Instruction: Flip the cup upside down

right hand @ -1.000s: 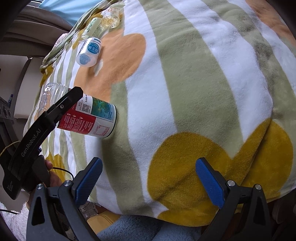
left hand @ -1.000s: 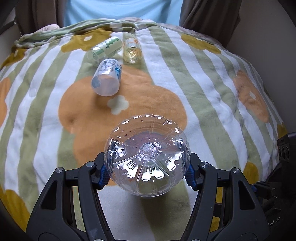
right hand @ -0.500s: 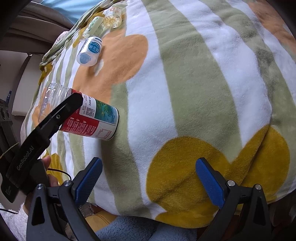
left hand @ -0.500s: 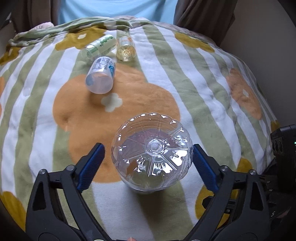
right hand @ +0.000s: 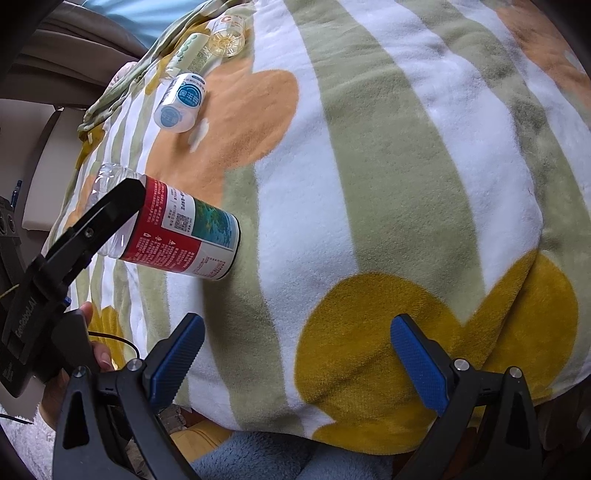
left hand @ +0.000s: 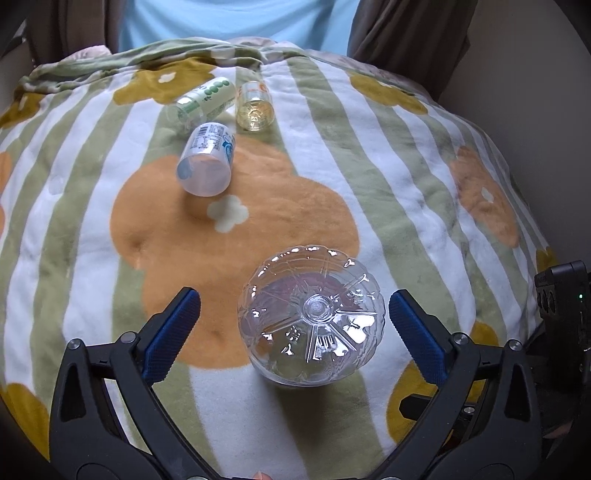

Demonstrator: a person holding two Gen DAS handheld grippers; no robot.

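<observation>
The cup (left hand: 312,315) is a cut clear plastic bottle with a red and green label (right hand: 184,236). It stands mouth down on the striped flower blanket (left hand: 369,155), its ribbed base facing up. My left gripper (left hand: 291,306) is open around it, with the blue pads (left hand: 171,332) apart from its sides. In the right wrist view, one left finger (right hand: 92,229) crosses in front of the cup's clear end. My right gripper (right hand: 297,332) hangs open over the blanket's near edge, with nothing between its fingers.
Three other cups lie at the far end: a white one with a blue label (left hand: 207,166), a green-printed one (left hand: 203,98) and a yellowish clear one (left hand: 255,107). A person in a light-blue shirt (left hand: 236,18) sits behind them. A hand (right hand: 88,332) holds the left gripper.
My left gripper has opened and let go of the cup, which now stands free on the blanket. The view has drawn back a little. The right gripper has barely moved.
</observation>
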